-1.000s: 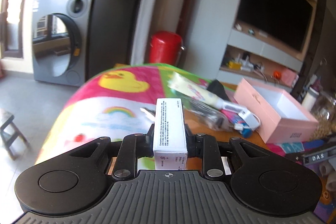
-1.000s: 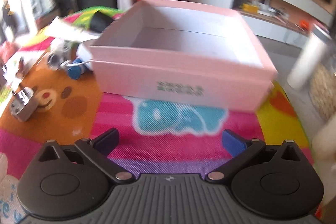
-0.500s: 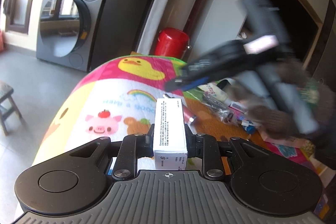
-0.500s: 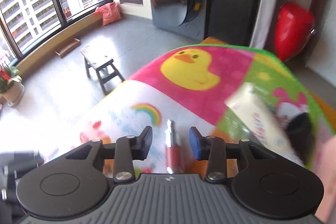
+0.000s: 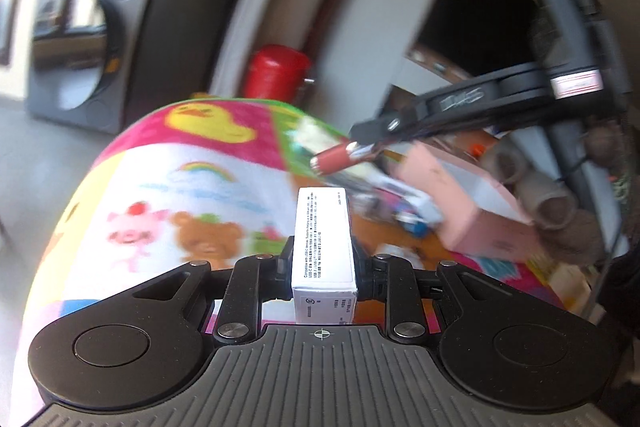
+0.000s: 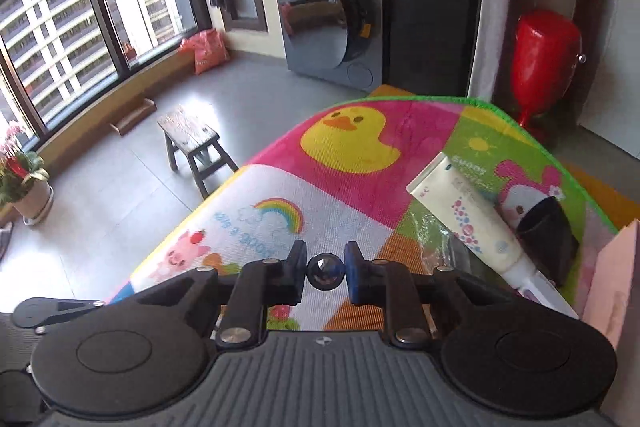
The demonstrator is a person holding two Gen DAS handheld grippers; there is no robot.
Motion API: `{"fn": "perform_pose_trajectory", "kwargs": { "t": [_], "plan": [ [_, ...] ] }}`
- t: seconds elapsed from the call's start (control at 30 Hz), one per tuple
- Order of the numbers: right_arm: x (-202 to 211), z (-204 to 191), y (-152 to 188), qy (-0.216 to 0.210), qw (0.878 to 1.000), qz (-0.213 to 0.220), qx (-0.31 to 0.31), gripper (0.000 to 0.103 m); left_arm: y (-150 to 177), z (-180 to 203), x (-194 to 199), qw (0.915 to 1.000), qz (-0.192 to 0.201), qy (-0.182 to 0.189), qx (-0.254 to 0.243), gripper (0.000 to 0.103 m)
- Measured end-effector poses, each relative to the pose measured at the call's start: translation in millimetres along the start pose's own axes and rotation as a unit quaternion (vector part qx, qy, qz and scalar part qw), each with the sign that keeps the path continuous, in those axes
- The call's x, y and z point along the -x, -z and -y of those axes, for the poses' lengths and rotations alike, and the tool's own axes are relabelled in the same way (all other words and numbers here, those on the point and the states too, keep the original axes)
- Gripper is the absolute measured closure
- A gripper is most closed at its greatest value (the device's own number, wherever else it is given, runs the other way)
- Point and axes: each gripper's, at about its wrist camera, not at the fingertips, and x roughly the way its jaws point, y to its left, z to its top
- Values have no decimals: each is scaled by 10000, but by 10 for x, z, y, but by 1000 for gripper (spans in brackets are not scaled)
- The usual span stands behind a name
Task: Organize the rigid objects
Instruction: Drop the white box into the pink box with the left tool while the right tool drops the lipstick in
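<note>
gripping a white printed-label box (image 5: 323, 239), left fingers (image 5: 285, 259); right fingers (image 6: 353, 269) clamping a red-capped tube (image 6: 325, 270)

The counter (image 6: 352, 195) lay bare along its left side and far-left corner. Toward the right edge a cream tube (image 6: 472, 219), a black pouch (image 6: 548, 239) and the pink box (image 5: 480, 219) blocked passage, close together.

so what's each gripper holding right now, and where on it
The left gripper clamps a small white box by its long sides near the near end. The right gripper pinches a red-and-silver tube by its metal end.
</note>
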Motion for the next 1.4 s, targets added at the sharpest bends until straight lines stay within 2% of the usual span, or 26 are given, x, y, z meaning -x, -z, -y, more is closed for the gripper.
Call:
{"fn": "perform_pose_trajectory", "kwargs": {
  "t": [0.1,0.17,0.27,0.37,0.47,0.53,0.63,0.67,0.73,0.77,0.83,0.93,1.03,1.1,1.17,1.2,1.23,1.3,1.4],
  "plan": [
    [632,47,193,235,9982,544,50,83,-32,317,9,9988,-90,207,-437,76],
    [955,118,320,371,9965,754,32,83,-63,524,-7,9972,-148,330,-656,76],
    [1342,301,647,657,9938,885,-143,83,-105,833,-112,9938,-291,704,-811,76],
    [1590,488,1050,1178,9886,903,-265,83,-251,1237,-290,9878,-334,1058,-1091,75],
    [1707,657,1436,1524,9838,825,-453,83,-607,1690,-544,9826,74,1229,-1389,75],
    [1736,772,1621,1686,9806,782,-619,83,-904,1900,-766,9826,384,1384,-1179,75],
    [1749,913,1801,1886,9752,760,-875,83,-1234,2164,-1149,9828,395,1620,-788,73],
    [1754,950,1842,1943,9735,772,-929,83,-1299,2234,-1221,9832,493,1560,-814,73],
    [1755,1018,1890,2016,9706,828,-1021,84,-1346,2314,-1245,9835,878,1215,-1011,73],
    [1759,1057,1895,2033,9694,868,-1072,83,-1339,2318,-1230,9834,1008,1043,-1087,73],
    [1794,1131,1860,2038,9667,998,-1186,83,-1265,2241,-1171,9845,1006,939,-1088,73],
    [1845,1260,1651,1992,9624,1308,-1307,83,-1088,2026,-1158,9904,676,748,-945,73],
    [1840,1435,1220,1970,9546,1756,-1381,83,-887,1761,-1199,9954,249,422,-818,73],
    [1855,1561,927,1967,9453,2149,-1468,83,-758,1562,-1157,9974,19,230,-676,73],
    [1837,1666,719,2177,9347,2307,-1607,65,-637,1342,-1075,9986,-127,6,-516,73],
    [1812,1696,660,2280,9308,2330,-1655,39,-599,1171,-1007,9989,-194,-79,-414,73],
    [1785,1704,645,2388,9263,2376,-1690,24,-564,1037,-938,9991,-252,-149,-307,73],
    [1709,1673,702,2550,9218,2371,-1706,22,-469,769,-800,9990,-345,-255,-98,73],
    [1516,1623,883,2491,9352,1931,-1615,22,-334,524,-716,9983,-500,-289,112,73]
  ]
}}
